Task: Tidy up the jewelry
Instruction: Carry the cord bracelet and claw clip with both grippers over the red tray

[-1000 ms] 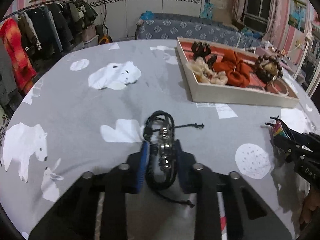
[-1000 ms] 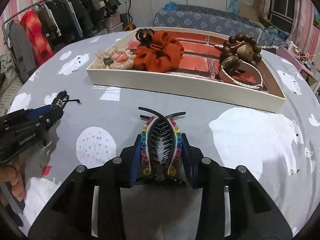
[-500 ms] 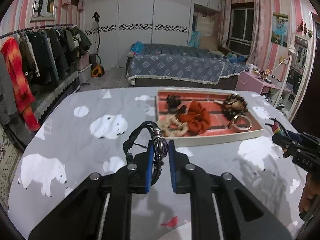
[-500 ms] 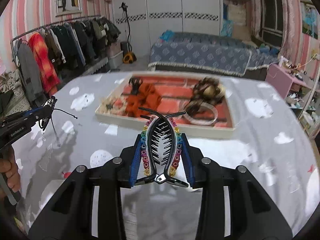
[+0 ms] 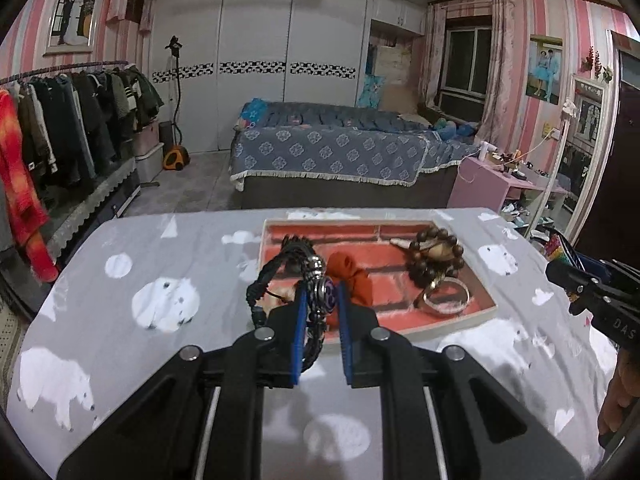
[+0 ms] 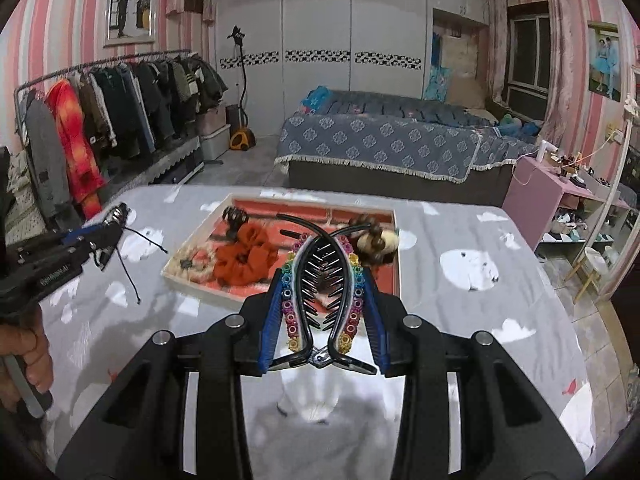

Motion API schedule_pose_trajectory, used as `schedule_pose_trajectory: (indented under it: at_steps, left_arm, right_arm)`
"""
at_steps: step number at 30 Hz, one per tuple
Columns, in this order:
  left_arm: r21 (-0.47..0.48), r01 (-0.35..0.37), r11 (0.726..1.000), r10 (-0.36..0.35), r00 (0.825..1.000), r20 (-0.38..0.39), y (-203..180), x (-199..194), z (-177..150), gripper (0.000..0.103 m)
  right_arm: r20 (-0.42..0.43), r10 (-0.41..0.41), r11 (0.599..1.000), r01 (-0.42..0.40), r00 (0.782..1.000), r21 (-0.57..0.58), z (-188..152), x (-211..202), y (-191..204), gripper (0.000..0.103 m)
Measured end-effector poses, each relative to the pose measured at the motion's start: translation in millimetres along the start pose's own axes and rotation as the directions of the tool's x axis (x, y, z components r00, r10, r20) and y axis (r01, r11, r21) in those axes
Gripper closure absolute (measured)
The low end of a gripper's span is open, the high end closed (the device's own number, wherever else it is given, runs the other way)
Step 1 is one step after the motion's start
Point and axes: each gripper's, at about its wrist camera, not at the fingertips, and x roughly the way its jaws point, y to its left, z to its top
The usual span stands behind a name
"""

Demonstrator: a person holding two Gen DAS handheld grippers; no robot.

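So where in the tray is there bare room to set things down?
Bare floor runs along the tray's far side and middle, between the orange scrunchie and the wooden beads. The near-left corner is crowded with the cream scrunchie; the bangle fills the near-right.

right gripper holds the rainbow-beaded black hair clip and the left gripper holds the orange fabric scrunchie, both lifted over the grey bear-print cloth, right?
Not quite. The left gripper is shut on a black braided cord bracelet with metal beads, as the left wrist view shows. The orange fabric scrunchie lies in the tray. The right gripper does hold the rainbow-beaded black hair clip.
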Motion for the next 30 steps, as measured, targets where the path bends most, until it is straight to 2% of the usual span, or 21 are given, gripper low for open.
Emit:
schedule_pose_trajectory:
  at_steps: [5,11,14,21,30]
  left_arm:
    - [0.017,0.001,1.000,-0.001,1.000,0.018,-9.3,23.6,16.1,0.088]
    - [0.008,0.016,1.000,-0.016,1.000,0.007,-12.4,64.0,13.2,0.088]
    - [0.021,0.007,1.000,-0.007,1.000,-0.008,-14.7,87.0,1.1,0.088]
    - [0.007,0.012,1.000,-0.011,0.998,-0.058,-9.8,131.9,-23.3,0.088]
    - [0.038,-0.014,0.999,0.018,0.994,-0.105,-9.9,154.9,-39.6,0.088]
  right_arm:
    - [0.023,0.003,1.000,-0.003,1.000,0.023,19.9,16.8,-10.0,0.066]
    - [0.037,0.025,0.999,-0.027,0.999,0.033,27.7,59.2,-18.9,0.066]
    - [0.028,0.045,0.998,-0.046,0.999,0.033,17.7,86.4,-23.6,0.066]
    - [-0.054,-0.018,0.999,0.020,0.998,0.051,-11.5,146.2,-43.1,0.066]
    - [-0.107,-0.056,0.997,0.061,0.993,0.039,-30.7,165.7,-54.1,0.066]
